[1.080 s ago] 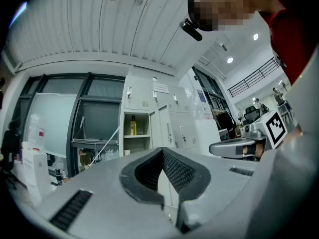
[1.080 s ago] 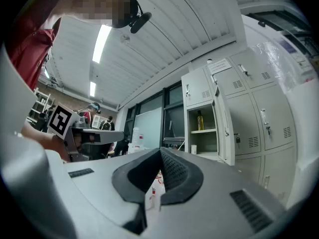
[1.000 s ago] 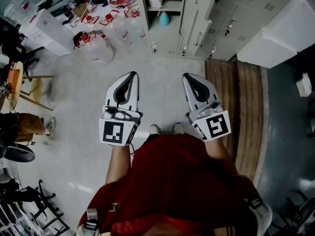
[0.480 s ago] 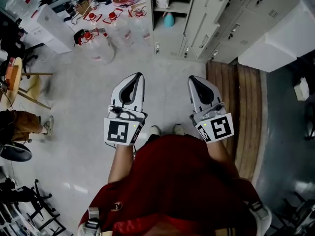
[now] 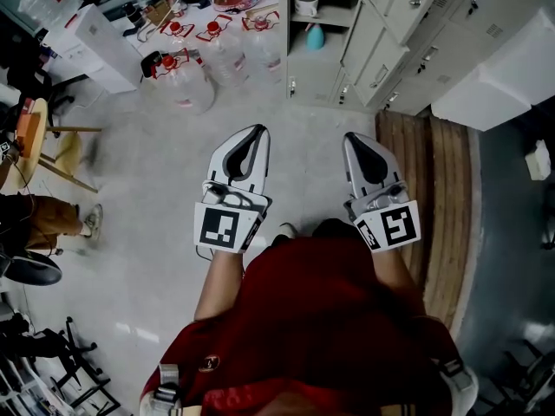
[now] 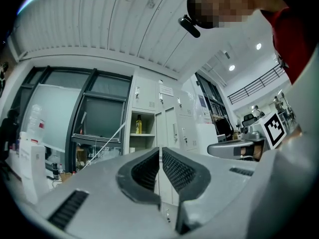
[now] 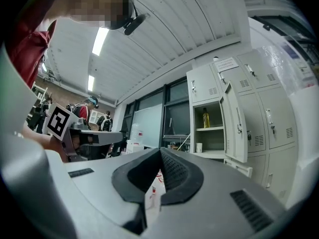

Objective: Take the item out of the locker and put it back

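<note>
The open locker [image 5: 323,7] stands ahead at the top of the head view, its door [image 7: 234,128] swung aside. A yellow bottle [image 7: 205,118] stands on its upper shelf, also visible as the bottle [image 6: 138,125] in the left gripper view. A white cup [image 5: 305,3] and a teal item [image 5: 316,37] sit on lower shelves. My left gripper [image 5: 257,131] and right gripper [image 5: 354,137] are held side by side over the floor, well short of the locker. Both are shut with nothing between the jaws; the tips meet in the left gripper [image 6: 160,148] and right gripper [image 7: 160,149] views.
Several clear water jugs with red caps [image 5: 186,81] stand on the floor left of the locker. A wooden platform [image 5: 442,189] runs along the right, beside a white box [image 5: 494,76]. A stool [image 5: 35,137] and a seated person's leg [image 5: 39,219] are at far left.
The locker and jugs have drawn nearer and lower in the head view as the person stepped forward. Both grippers travelled along, still shut and empty.
</note>
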Demonstrator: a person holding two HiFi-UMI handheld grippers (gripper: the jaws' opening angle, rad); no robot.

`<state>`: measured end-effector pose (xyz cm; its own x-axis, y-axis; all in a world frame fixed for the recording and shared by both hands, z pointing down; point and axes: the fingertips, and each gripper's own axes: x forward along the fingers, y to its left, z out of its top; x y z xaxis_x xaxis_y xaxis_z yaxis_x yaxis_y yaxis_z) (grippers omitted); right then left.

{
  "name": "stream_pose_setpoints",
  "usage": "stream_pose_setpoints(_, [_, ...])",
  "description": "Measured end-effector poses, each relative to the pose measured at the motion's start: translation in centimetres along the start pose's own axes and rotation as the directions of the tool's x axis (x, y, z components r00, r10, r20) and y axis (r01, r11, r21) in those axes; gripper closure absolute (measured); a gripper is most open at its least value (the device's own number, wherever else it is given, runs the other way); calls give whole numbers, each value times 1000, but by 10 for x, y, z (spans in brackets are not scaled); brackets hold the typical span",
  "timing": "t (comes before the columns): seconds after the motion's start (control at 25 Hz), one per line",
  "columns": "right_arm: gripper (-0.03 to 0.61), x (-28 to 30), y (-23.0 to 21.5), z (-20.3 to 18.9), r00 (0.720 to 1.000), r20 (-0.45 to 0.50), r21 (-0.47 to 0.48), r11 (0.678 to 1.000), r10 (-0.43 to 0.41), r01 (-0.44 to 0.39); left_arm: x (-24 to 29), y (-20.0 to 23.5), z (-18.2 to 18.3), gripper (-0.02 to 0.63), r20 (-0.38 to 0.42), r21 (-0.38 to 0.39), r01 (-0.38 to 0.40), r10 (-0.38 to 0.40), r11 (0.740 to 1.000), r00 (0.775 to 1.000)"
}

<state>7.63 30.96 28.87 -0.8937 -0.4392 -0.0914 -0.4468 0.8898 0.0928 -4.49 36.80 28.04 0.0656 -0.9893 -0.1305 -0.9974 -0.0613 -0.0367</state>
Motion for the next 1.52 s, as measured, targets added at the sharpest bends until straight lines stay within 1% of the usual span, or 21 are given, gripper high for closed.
stream_pose_setpoints(0.12, [581,2,8,-3,1000,-11,-10,1000,0,0,-1,4,-3,604,5,-13,3,-3,1000,1000])
stream_pose_setpoints(0.2, [581,4,12,-6,1000,-23,-14,1000,1,-1,-2,9,-9,596,-7,-23,1,-1,1000,1000])
stream_pose_setpoints(0.36, [581,13,10,-12,999,-41,-14,1000,-4,3,8,16,-14,540,-13,-38,7,-8,999,1000])
stream_pose_setpoints(0.56, [581,25,-6,-17,999,-35,-6,1000,-16,16,36,20,-19,504,-56,-48,25,-28,999,998])
stream_pose_setpoints(0.68, [581,36,-24,-23,999,-26,8,1000,-23,23,58,25,-30,492,-76,-38,28,-31,999,997])
stream_pose_setpoints(0.84, [581,55,-55,-33,999,-24,9,999,-36,36,99,31,-43,485,-109,-32,36,-40,999,993])
stream_pose_setpoints(0.96, [581,73,-80,-43,999,-30,4,999,-43,43,135,39,-56,469,-89,-20,30,-32,999,996])
stream_pose_setpoints(1.04, [581,86,-96,-49,998,-31,15,999,-50,50,158,44,-65,462,-97,-19,34,-35,999,995])
stream_pose_setpoints(1.16, [581,106,-120,-58,998,-32,10,999,-49,49,189,52,-78,457,-120,-15,39,-41,999,992])
stream_pose_setpoints(1.36, [581,136,-156,-73,997,-44,56,996,-63,65,236,64,-100,437,-162,-13,37,-38,999,986])
stream_pose_setpoints(1.52, [581,152,-179,-87,996,-68,54,997,-56,59,266,69,-121,428,-199,-27,25,-30,999,980])
